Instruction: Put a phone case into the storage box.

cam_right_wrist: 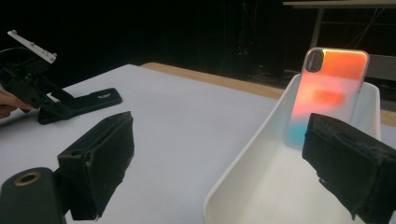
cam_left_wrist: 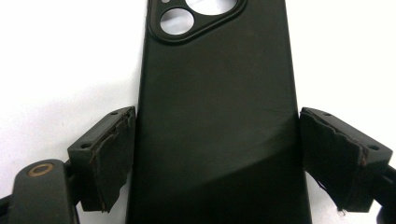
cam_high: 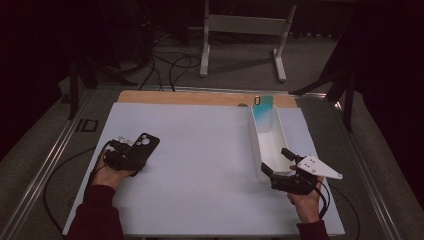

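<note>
A black phone case [cam_high: 143, 146] lies flat on the white table top at the left, camera cut-out facing away from me. My left gripper [cam_high: 131, 156] straddles its near half. In the left gripper view both pads [cam_left_wrist: 109, 154] rest against the long sides of the case [cam_left_wrist: 219, 116], so the left gripper [cam_left_wrist: 217, 144] is shut on it. My right gripper [cam_high: 275, 161] stands open at the near end of a white tray [cam_high: 281, 142], nothing between its jaws. A phone in an orange-to-teal case [cam_right_wrist: 329, 93] leans upright against the tray's far wall [cam_high: 262, 112].
The white mat [cam_high: 200, 150] covers most of the table; a wooden strip [cam_high: 190, 97] runs along the far edge. Cables and a metal stand's legs [cam_high: 205, 60] lie on the floor beyond. The tray's near rim [cam_right_wrist: 243, 172] sits just ahead of my right gripper [cam_right_wrist: 219, 144].
</note>
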Demonstrator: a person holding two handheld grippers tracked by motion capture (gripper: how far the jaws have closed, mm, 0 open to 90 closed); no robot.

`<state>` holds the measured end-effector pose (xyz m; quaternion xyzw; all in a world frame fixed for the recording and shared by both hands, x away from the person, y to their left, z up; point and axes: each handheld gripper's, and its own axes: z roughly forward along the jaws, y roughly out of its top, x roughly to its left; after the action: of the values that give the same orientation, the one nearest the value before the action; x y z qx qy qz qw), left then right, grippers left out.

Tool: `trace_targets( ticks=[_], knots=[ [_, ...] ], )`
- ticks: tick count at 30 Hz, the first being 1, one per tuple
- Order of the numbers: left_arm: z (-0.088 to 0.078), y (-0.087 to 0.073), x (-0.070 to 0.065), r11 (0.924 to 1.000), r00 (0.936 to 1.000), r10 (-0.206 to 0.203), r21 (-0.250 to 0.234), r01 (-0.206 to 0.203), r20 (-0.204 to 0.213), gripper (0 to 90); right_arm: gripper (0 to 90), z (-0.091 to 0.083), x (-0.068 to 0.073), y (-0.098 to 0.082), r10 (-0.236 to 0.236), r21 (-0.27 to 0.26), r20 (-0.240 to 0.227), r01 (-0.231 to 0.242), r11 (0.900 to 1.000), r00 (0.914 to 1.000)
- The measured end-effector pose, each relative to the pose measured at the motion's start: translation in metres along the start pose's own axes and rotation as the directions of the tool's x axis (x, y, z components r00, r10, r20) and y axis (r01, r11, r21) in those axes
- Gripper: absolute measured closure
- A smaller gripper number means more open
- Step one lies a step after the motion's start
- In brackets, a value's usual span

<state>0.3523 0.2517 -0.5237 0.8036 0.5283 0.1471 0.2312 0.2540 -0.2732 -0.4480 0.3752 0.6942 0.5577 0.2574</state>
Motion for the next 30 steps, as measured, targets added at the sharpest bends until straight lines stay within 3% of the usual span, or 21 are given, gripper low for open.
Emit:
trace_targets(
  ticks=[15,21,30],
  knots=[
    [-0.016,0.002,-0.004,0.9951,1.0000,-0.002,-0.099,0.001,-0.001,15.9,8.6,0.000,-0.001,0.000,0.005,0.002,0.001,-0.005,1.000,1.0000],
    [-0.028,0.006,-0.011,0.9886,0.9996,0.021,-0.149,-0.023,-0.019,15.7,8.6,0.001,-0.001,0.001,0.009,0.001,0.000,-0.009,1.000,1.0000],
    [-0.044,0.016,-0.023,0.9748,0.9983,0.057,-0.215,-0.059,-0.014,15.6,8.5,0.003,-0.002,0.002,0.021,0.014,-0.015,-0.020,1.000,0.9997]
  ],
)
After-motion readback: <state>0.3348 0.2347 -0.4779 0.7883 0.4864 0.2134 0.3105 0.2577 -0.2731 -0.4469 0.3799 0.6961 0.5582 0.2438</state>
